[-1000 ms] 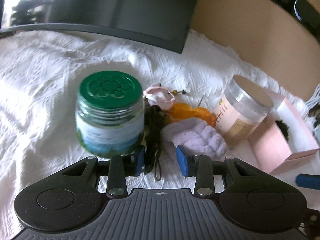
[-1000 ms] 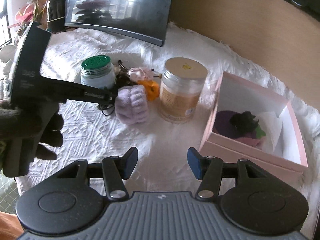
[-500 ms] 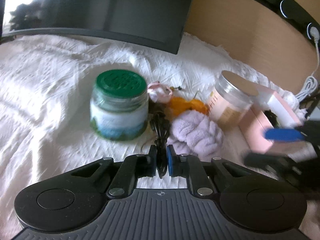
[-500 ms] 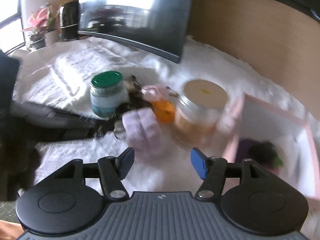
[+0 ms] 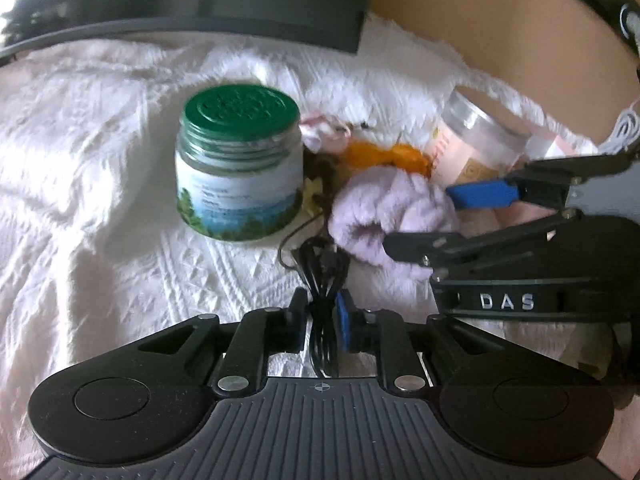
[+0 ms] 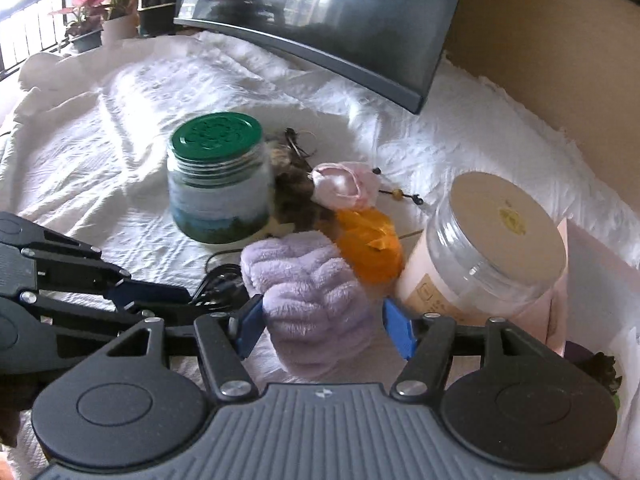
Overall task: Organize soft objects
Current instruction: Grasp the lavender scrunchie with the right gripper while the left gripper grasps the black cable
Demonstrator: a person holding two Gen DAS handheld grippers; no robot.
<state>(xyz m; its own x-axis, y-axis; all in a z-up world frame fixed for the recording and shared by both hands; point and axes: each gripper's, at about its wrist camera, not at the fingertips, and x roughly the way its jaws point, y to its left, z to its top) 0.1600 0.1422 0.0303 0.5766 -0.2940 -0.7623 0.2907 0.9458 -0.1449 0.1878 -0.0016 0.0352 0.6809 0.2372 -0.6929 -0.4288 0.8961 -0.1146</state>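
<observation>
R fingers [image 6: 322,320] now astride scrunchie [image 6: 308,304]

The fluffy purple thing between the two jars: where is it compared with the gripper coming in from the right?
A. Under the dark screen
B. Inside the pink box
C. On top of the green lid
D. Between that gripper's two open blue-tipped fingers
D: the fluffy purple thing lies on the white cloth between the open fingers of the right gripper.

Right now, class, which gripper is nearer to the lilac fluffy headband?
Right. The right gripper has its open jaws on either side of the lilac fluffy headband. The left gripper sits beside it, jaws clamped on the black cord.
</observation>
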